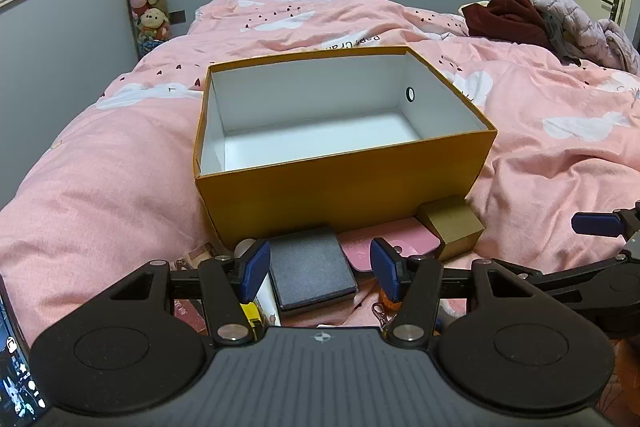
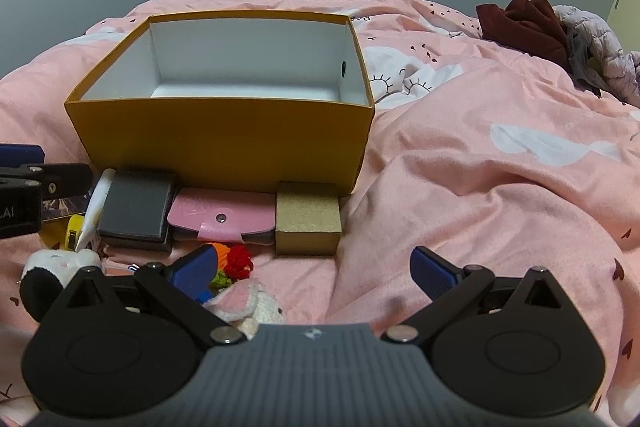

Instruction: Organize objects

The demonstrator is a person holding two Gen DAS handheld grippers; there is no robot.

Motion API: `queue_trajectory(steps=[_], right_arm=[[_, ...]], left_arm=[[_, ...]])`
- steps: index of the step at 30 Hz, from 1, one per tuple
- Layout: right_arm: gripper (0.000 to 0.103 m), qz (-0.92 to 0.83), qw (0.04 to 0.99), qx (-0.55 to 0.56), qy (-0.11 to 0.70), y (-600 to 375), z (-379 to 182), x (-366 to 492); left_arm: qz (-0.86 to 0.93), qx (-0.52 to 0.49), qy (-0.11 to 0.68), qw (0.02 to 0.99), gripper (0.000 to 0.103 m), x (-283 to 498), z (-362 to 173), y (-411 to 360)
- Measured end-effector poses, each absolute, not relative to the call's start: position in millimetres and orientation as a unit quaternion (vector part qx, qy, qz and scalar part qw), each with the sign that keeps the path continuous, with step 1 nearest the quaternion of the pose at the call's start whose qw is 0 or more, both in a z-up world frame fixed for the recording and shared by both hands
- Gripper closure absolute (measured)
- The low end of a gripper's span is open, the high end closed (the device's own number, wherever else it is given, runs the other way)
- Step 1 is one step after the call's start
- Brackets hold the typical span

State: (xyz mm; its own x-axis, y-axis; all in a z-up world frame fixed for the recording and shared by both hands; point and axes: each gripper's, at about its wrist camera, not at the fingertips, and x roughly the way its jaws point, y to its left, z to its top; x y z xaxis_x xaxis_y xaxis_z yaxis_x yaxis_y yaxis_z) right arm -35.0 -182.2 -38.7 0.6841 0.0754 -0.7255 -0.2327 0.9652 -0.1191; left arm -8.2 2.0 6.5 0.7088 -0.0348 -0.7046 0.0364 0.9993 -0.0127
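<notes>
From the left wrist view, the left tongs (image 1: pixel 318 269) hang released just above the dark grey box (image 1: pixel 310 273), one blue pad on each side of it and neither pressing. That straddle reads as lining up for a pick, with the flat box the likeliest first thing to go. The single orange box (image 1: pixel 344 193) stands open on the pink bed (image 1: pixel 100 167), its white inside bare. It sits right behind the clutter, so each thing probably needs only a short lift over the near wall. One pink wallet (image 1: pixel 390 243) and one gold box (image 1: pixel 452 229) lie against that wall. One yellow item (image 1: pixel 250 313) peeks out under the left pad, too hidden to name.

From the right wrist view, the right tongs (image 2: pixel 314 273) are spread wide and grasp nothing, hovering over bare quilt a little short of the row, which suggests they wait their turn. The row against the orange box's near wall counts three: dark grey box, pink wallet with its snap flap, gold box. Nearer lie one white tube (image 2: pixel 94 211), one red and orange crochet piece (image 2: pixel 234 263), one black and white plush (image 2: pixel 48 277) and one pink and white plush (image 2: pixel 244 307). Nothing is in the orange box yet, so the sorting looks barely begun.
</notes>
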Motion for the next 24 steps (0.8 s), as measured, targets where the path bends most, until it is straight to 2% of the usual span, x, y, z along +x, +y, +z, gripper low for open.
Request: queue_trajectory(steps=[24], right_arm=[[0.001, 0.084, 0.913, -0.093, 0.388, -185.7, -40.1, -36.6]], left_arm=[[-0.017, 0.001, 0.382, 0.924, 0.038, -9.7, 7.0, 2.3]])
